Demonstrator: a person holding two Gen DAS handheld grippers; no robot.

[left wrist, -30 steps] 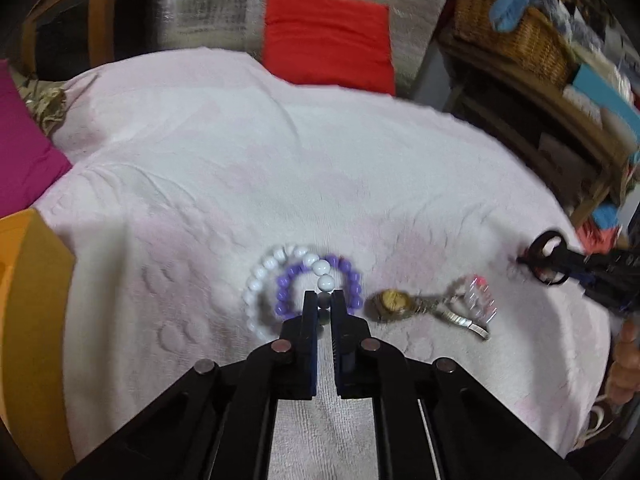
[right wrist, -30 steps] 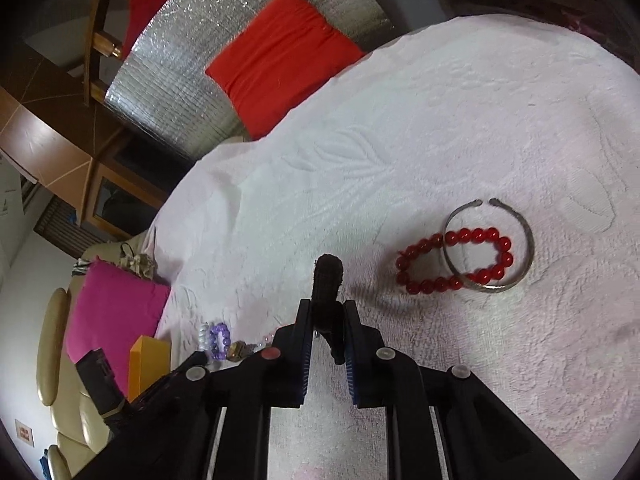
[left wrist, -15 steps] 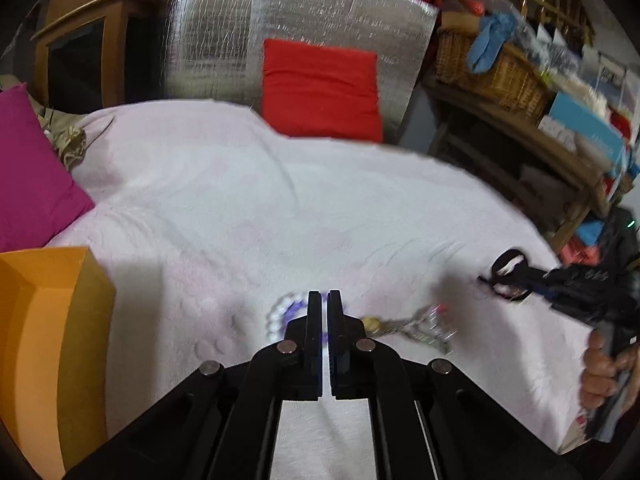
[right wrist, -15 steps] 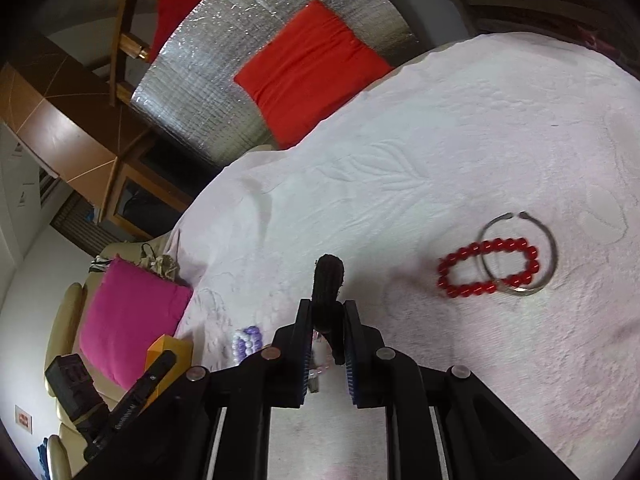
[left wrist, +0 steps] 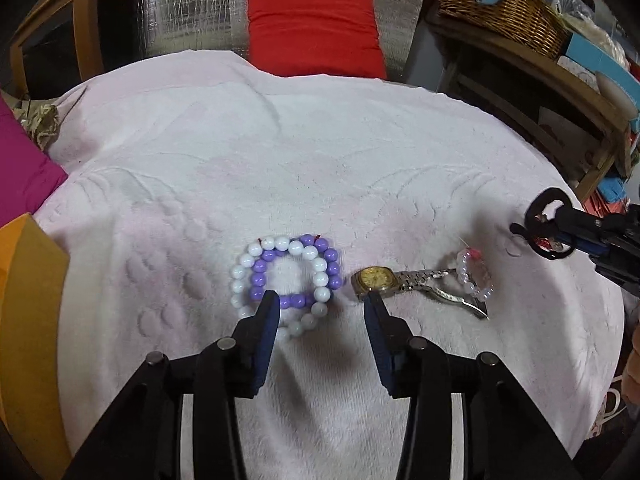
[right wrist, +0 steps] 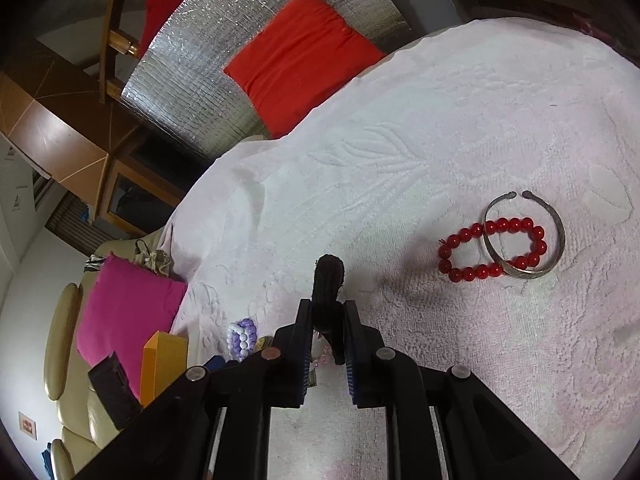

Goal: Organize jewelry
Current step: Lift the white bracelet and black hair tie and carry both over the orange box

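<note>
In the left wrist view my left gripper [left wrist: 320,300] is open and empty, just above the white bead bracelet [left wrist: 314,266] and the purple bead bracelet [left wrist: 296,300], which lie overlapped on the pale pink cloth [left wrist: 300,168]. A gold-faced watch [left wrist: 378,279] and a clear pink bead bracelet [left wrist: 476,276] lie to their right. My right gripper [right wrist: 328,310] is shut on a black hair tie [right wrist: 329,276], also seen at the right edge of the left wrist view [left wrist: 546,224]. A red bead bracelet [right wrist: 490,250] and a silver bangle [right wrist: 524,236] lie overlapped to the right.
An orange box [left wrist: 28,320] stands at the left edge beside a magenta cushion [left wrist: 24,172]. A red cushion [left wrist: 314,32] leans on a silver foil panel behind. A wicker basket [left wrist: 500,4] sits on a wooden shelf at the right.
My left gripper was shut on the purple and white bracelets, lifted, and has now opened, with both bracelets lying on the cloth. The right gripper still holds the hair tie.
</note>
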